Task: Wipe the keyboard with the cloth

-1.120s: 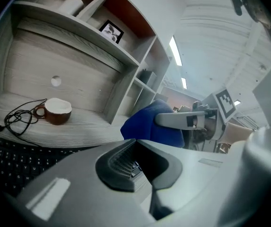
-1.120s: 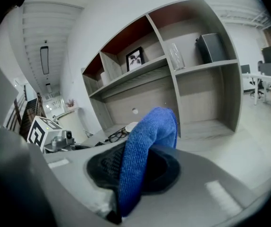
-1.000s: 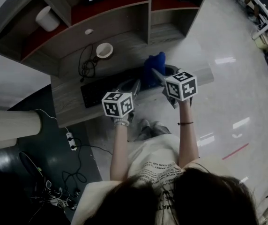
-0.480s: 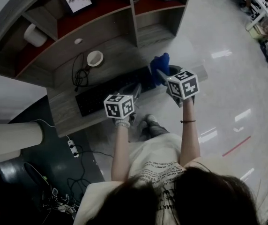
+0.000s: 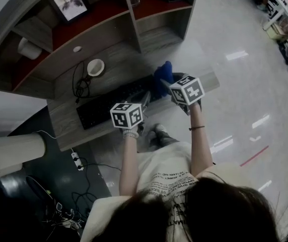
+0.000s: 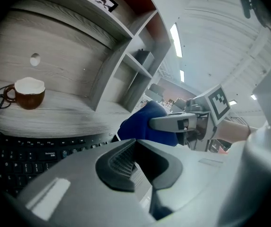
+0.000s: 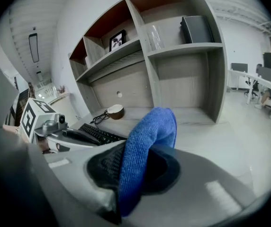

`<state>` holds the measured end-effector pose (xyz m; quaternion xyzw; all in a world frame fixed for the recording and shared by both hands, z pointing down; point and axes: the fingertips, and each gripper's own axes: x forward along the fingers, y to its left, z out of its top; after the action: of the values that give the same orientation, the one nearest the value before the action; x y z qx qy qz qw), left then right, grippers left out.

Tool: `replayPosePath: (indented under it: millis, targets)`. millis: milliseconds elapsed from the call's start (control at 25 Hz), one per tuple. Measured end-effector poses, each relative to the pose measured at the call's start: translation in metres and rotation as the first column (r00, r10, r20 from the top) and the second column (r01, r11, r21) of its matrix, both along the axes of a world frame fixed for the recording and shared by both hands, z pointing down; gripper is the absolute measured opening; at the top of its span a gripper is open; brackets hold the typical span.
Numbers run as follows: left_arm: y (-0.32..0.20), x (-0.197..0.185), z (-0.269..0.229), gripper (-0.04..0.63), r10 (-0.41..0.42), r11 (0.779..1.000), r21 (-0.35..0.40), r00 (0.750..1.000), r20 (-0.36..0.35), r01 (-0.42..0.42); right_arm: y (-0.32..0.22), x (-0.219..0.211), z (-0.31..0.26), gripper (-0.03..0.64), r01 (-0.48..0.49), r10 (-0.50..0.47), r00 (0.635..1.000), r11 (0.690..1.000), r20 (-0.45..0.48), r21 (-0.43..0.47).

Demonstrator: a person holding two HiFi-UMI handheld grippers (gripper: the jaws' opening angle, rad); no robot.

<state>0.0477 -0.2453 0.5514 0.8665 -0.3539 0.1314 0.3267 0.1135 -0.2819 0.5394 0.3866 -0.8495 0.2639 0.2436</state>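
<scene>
Head view: you're gripping the cloth (image 5: pixel 165 70) in the right tongs (image 5: pixel 166 82), at the right end of the keyboard (image 5: pixel 109 105). Its long axis is running leftward along the bench (image 5: pixel 129 64). You're keeping your left tongs (image 5: pixel 145 97) clenched and empty.

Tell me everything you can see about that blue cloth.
The cloth is deep blue, with a soft, nubbly weave like microfibre. It is bunched into a fold and clamped between the jaws of the right gripper, its rounded free end sticking out past them. It is held over the grey wooden desk, by the right end of the black keyboard. Only the gripper clearly touches it; whether it meets the desk cannot be told.
</scene>
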Motion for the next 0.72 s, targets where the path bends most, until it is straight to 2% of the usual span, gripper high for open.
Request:
replayPosePath:
  millis: [400, 720]
  targets:
    - [-0.006, -0.003, 0.008, 0.003, -0.047, 0.999, -0.027, 0.999, 0.007, 0.048, -0.012, -0.016, 0.009, 0.060, 0.095, -0.092, 0.994, 0.995, 0.060, -0.040]
    - [-0.013, -0.010, 0.010, 0.003, -0.104, 0.994, -0.025, 0.994, 0.012, 0.104, -0.016, -0.026, 0.016, 0.060, 0.127, -0.120, 0.986, 0.990, 0.117, -0.059]
